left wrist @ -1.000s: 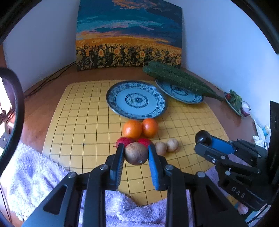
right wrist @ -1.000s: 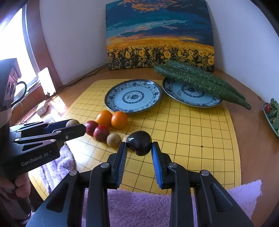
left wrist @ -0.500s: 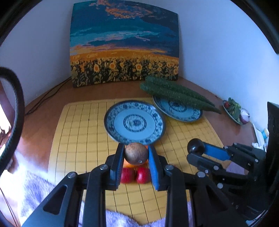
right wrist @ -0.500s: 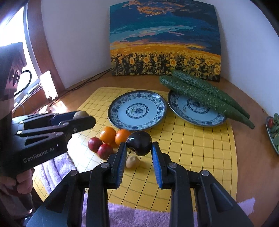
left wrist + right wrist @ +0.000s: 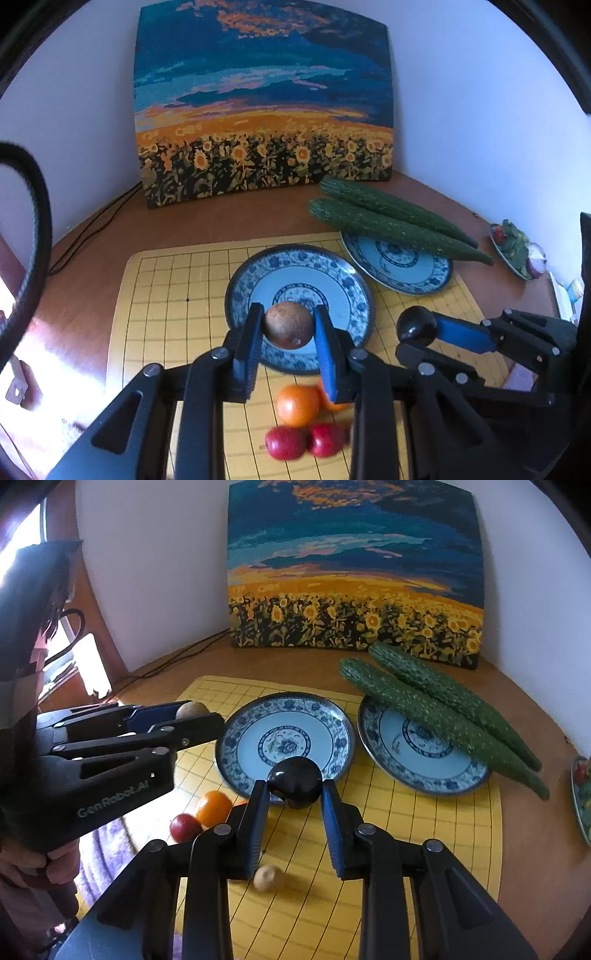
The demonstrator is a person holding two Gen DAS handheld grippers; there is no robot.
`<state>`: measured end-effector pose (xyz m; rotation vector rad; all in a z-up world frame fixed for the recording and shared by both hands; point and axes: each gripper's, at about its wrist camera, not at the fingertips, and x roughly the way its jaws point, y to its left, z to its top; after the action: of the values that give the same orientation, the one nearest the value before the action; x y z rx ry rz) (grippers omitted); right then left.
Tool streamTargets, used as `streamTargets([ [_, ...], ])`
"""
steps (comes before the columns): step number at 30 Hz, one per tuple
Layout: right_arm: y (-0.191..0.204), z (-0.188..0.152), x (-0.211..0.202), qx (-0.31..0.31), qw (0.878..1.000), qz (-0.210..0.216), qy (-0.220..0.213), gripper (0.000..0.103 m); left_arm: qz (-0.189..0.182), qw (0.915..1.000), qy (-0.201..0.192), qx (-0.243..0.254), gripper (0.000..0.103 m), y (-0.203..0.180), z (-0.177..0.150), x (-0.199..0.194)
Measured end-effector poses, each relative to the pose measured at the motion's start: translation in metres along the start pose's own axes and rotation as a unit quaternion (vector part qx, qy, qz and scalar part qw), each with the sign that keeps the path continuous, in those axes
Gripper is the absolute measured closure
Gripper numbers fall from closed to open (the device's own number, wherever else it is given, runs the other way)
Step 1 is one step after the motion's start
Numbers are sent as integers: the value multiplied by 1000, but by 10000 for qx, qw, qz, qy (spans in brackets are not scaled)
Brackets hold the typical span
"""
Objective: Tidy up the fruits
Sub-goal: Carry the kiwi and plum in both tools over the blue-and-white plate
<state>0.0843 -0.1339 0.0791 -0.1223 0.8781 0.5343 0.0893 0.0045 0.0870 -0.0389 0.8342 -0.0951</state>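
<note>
My left gripper [image 5: 287,326] is shut on a brown round fruit [image 5: 287,324] and holds it above the near rim of the left blue-patterned plate [image 5: 332,273]. My right gripper [image 5: 294,788] is shut on a dark plum [image 5: 294,782] above that same plate's near edge [image 5: 236,738]. The right gripper also shows in the left wrist view [image 5: 417,325], and the left gripper in the right wrist view [image 5: 192,716]. Two oranges [image 5: 297,404] and two red fruits [image 5: 286,443] lie on the yellow grid board [image 5: 166,295]. A small brown fruit [image 5: 266,878] lies below my right gripper.
A second blue plate [image 5: 413,753] at the right carries two long cucumbers [image 5: 436,709]. A sunflower painting [image 5: 351,572] leans on the back wall. A dish of vegetables [image 5: 517,251] sits at the far right. A purple towel [image 5: 96,853] lies at the near edge.
Both grippers have risen and moved forward with their fruits, from over the fruit pile to the near edge of the left plate.
</note>
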Motion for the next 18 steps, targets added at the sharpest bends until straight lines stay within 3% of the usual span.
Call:
streamTargets([
  [18,-16,17,62,145,9992,-126,340,73,9,9989,434,-156,75,9,11,77],
])
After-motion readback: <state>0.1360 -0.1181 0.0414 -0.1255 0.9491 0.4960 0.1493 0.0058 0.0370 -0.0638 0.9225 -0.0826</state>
